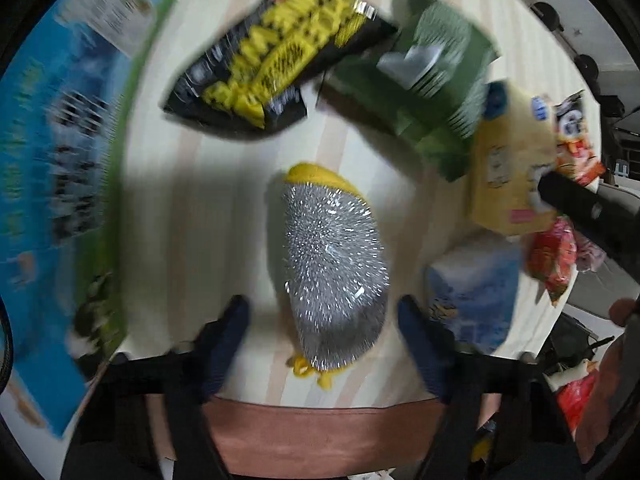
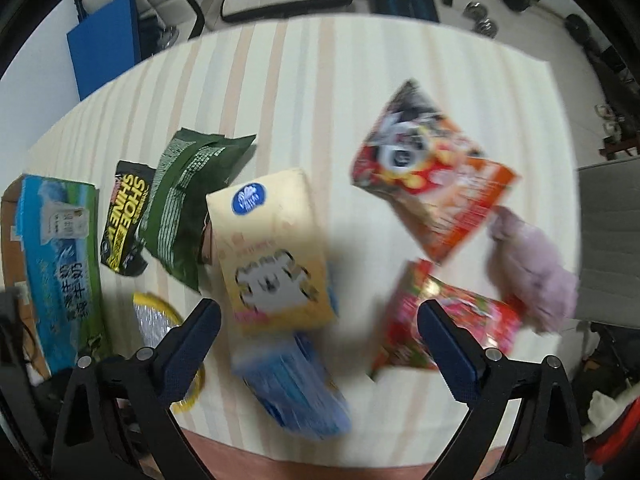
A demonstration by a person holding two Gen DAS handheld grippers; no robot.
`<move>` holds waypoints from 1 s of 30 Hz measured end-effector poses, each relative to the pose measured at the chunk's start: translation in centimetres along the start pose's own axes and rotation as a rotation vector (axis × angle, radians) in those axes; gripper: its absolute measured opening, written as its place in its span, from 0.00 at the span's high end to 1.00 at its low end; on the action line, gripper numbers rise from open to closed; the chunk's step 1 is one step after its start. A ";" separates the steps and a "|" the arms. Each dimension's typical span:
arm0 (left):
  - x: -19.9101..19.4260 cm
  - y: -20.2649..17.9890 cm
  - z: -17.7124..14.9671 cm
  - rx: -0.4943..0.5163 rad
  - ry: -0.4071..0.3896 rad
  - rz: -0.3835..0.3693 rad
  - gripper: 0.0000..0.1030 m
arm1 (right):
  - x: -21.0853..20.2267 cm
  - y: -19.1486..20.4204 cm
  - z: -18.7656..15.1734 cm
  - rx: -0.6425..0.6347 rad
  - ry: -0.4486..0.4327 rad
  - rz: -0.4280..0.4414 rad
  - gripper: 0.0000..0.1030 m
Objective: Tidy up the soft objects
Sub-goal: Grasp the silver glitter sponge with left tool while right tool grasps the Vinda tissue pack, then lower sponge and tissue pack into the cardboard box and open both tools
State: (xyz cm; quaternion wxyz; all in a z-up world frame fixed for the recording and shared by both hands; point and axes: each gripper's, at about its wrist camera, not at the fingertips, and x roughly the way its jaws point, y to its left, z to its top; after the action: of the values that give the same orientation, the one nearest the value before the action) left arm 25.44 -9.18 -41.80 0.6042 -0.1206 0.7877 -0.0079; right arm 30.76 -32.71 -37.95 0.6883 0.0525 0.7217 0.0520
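Soft packets and pouches lie scattered over a cream table (image 2: 320, 92) with pale stripes. Nearest the left gripper (image 1: 322, 344) is a rounded scrubber (image 1: 334, 276), its top a glittery silver mesh over a yellow sponge base; it sits between the spread jaws, untouched by either. Beyond it lie a crinkly black-and-yellow bag (image 1: 276, 56) and a matte green pouch (image 1: 432, 80), just beside each other. The right gripper (image 2: 320, 328) hangs with its jaws wide apart above a pale yellow packet (image 2: 272, 240) that overlaps a blue plastic pack (image 2: 296, 392). A glossy red-orange snack bag (image 2: 436, 176), a red wrapper (image 2: 452, 320) and a fuzzy lilac cloth (image 2: 532, 272) lie to the right. A stiff blue-green carton (image 2: 60, 264) lies along the left edge.
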 end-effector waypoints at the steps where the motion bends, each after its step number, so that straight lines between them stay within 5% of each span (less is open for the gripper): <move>1: 0.7 0.2 0.0 -0.013 0.014 -0.011 0.49 | 0.7 0.3 0.3 0.001 0.012 0.005 0.02; 2: 1.2 0.3 -0.1 -0.017 0.021 -0.012 0.62 | 1.6 0.5 0.6 0.003 0.029 0.011 0.03; 4: 1.2 0.0 -0.6 0.005 -0.012 0.006 0.64 | 2.8 0.9 1.0 0.015 0.055 0.034 0.05; 7: 1.4 -0.5 -1.4 0.034 -0.035 0.037 0.69 | 4.3 1.4 1.3 0.028 0.090 0.050 0.29; 11: -0.1 -1.1 -3.2 0.066 -0.090 0.091 0.70 | 4.0 1.5 0.6 0.066 0.068 0.024 0.32; 22: -14.6 0.9 -9.3 0.147 -0.321 -0.007 0.70 | -7.3 3.9 -5.7 0.093 -0.085 0.122 0.36; 30: -22.5 10.3 -5.6 0.148 -0.344 -0.056 0.70 | -13.8 15.4 -11.1 0.077 -0.215 0.231 0.36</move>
State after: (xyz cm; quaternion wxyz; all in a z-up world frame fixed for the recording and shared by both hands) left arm 23.68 4.54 -20.59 0.7365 -0.0975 0.6665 -0.0618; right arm 20.39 -19.53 -21.56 0.7485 0.1667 0.6345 0.0970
